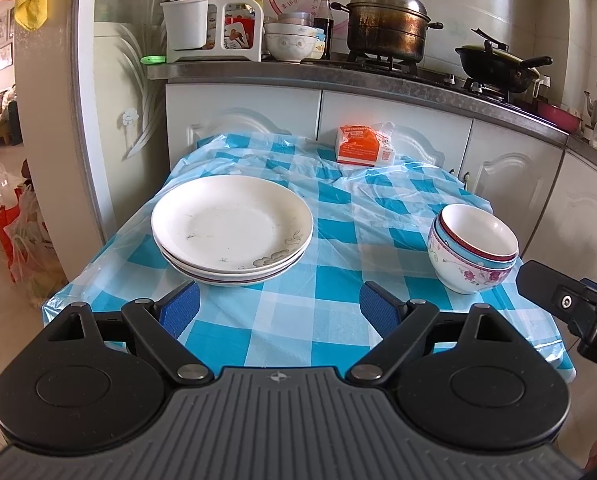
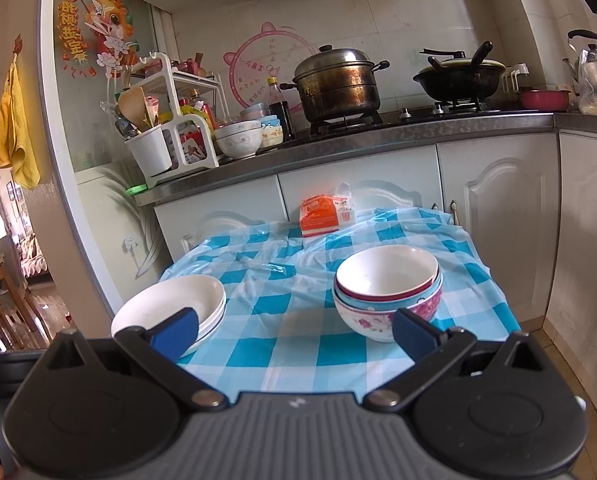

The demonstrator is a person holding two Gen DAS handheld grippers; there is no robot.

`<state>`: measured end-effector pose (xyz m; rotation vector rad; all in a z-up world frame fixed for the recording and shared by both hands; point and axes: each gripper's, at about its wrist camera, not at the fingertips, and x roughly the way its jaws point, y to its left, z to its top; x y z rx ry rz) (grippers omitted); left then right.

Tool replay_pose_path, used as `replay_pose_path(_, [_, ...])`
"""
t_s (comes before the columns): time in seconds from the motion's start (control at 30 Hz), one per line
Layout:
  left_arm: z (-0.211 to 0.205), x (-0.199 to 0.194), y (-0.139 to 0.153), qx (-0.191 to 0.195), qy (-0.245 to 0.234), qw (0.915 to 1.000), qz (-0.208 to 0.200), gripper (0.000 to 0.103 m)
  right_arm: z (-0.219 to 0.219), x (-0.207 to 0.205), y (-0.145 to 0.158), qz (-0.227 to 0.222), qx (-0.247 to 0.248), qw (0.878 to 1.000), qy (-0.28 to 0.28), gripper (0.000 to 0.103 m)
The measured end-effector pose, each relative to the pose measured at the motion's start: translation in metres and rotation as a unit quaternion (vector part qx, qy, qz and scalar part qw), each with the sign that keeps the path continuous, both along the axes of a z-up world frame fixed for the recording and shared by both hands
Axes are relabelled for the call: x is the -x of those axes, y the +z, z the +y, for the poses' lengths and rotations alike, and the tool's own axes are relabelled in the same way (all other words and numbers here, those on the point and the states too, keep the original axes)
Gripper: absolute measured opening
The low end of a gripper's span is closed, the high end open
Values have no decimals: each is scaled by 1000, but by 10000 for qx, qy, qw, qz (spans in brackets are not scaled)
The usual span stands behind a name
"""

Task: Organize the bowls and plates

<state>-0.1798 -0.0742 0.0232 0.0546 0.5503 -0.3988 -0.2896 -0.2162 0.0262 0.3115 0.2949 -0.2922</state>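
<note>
A stack of white plates (image 1: 232, 229) sits on the left of the blue checked table (image 1: 322, 280); it also shows in the right wrist view (image 2: 174, 304). A stack of bowls (image 1: 473, 248), the lowest with pink flowers, stands on the right, also in the right wrist view (image 2: 388, 290). My left gripper (image 1: 279, 312) is open and empty at the near table edge, in front of the plates. My right gripper (image 2: 294, 334) is open and empty, just short of the bowls; part of it shows at the right edge of the left wrist view (image 1: 570, 304).
An orange packet (image 1: 360, 146) lies at the table's far edge against white cabinets. Behind on the counter (image 2: 378, 132) are a steel pot (image 2: 338, 80), a black wok (image 2: 460, 76), a rack with utensils (image 2: 166, 140) and more bowls (image 2: 240, 138).
</note>
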Motion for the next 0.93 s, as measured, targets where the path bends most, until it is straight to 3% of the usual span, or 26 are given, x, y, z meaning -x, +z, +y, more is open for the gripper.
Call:
replay_pose_path(0.57, [-5,0,-1,-46,-167,9998,-26,103,-11,5,-2,-66,-178,9998,17,102])
replay_pose_path(0.77, [2,0,2,237,-349,9991,32,103,-13,4,-6,-19,-235,9997,87,102])
replay_pose_path(0.93, [14,-13,14,505,91,9987,-53,103,-15,-4,-13,113,-416,9986,315,102])
